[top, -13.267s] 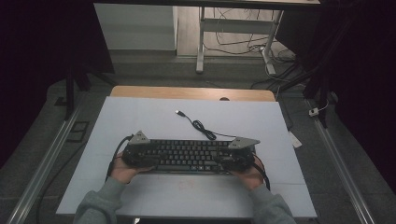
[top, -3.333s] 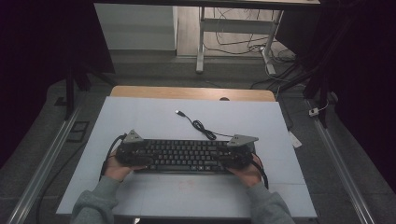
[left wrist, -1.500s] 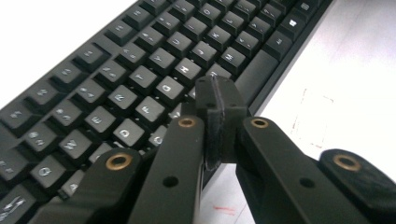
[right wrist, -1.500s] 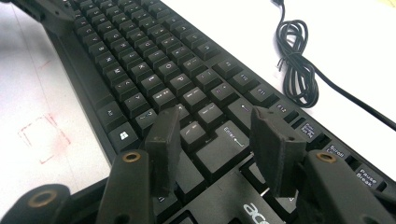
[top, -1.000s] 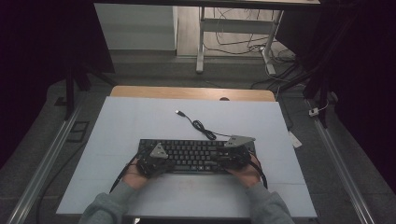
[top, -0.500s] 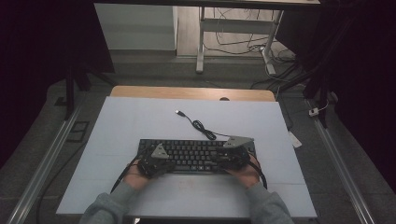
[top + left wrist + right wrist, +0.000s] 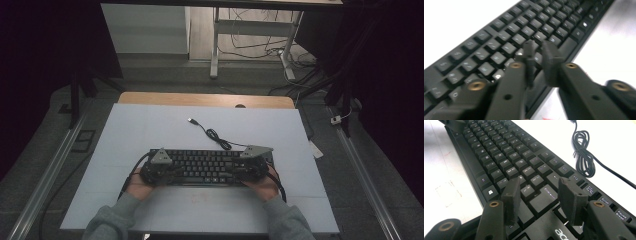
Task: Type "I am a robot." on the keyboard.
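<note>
Now the long black plastic keyboard (image 7: 207,167) is lying flat across the pale grey table mat (image 7: 150,125), its long axis running side to side in front of the person. Both tools are sitting over it. The left gripper (image 7: 537,50) is hovering above the keyboard's left-hand keys near the front edge, jaws nearly closed with a thin gap, holding nothing. The right gripper (image 7: 540,186) is poised over the Enter key at the keyboard's right end, jaws standing wide, empty. Behind the keyboard, its black coiled cable (image 7: 584,155) is trailing away. Each tool is nearest its own end, so any key press is looking like a straight drop.
</note>
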### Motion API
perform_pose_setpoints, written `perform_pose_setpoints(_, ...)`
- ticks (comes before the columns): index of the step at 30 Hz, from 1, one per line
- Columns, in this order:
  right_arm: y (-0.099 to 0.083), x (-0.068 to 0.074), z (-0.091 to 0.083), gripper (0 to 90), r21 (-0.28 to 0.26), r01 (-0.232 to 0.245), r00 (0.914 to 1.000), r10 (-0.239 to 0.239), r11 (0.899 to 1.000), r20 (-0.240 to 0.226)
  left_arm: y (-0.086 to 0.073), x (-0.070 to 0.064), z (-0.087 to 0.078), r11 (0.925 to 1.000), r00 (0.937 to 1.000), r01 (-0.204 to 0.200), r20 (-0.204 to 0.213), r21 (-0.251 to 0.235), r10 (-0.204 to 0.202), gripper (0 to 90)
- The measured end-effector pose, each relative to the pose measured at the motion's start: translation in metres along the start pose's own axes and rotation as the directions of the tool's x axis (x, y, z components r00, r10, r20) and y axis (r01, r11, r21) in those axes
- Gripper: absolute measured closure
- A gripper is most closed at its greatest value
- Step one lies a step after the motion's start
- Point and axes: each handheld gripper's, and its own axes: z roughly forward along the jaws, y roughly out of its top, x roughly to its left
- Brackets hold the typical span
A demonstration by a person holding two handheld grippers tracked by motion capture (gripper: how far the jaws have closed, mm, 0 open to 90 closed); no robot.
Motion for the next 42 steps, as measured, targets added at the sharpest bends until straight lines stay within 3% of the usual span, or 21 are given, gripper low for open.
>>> perform_pose_setpoints(4, 0.000, 0.001, 0.000, 52.1, -0.005, 0.001, 1.0000, -0.001, 1.000, 0.002, 0.000, 0.007, -0.008, 0.9981, 0.9980, 0.052, -0.034, -0.033, -0.053, 52.9)
perform_pose_setpoints(10, 0.000, -0.001, -0.002, 51.3, -0.009, 0.001, 1.0000, -0.001, 1.000, 0.002, -0.002, 0.017, -0.015, 0.9944, 0.9936, 0.096, -0.056, -0.046, -0.098, 44.1)
perform_pose_setpoints(20, 0.001, -0.001, -0.004, 50.2, -0.027, -0.005, 1.0000, 0.005, 1.000, 0.005, -0.004, 0.030, -0.025, 0.9882, 0.9860, 0.146, -0.074, -0.045, -0.149, 37.6)
perform_pose_setpoints(42, 0.001, -0.001, -0.003, 50.2, -0.016, -0.003, 1.0000, 0.003, 1.000, 0.005, -0.006, 0.035, -0.027, 0.9837, 0.9796, 0.173, -0.095, -0.048, -0.177, 35.8)
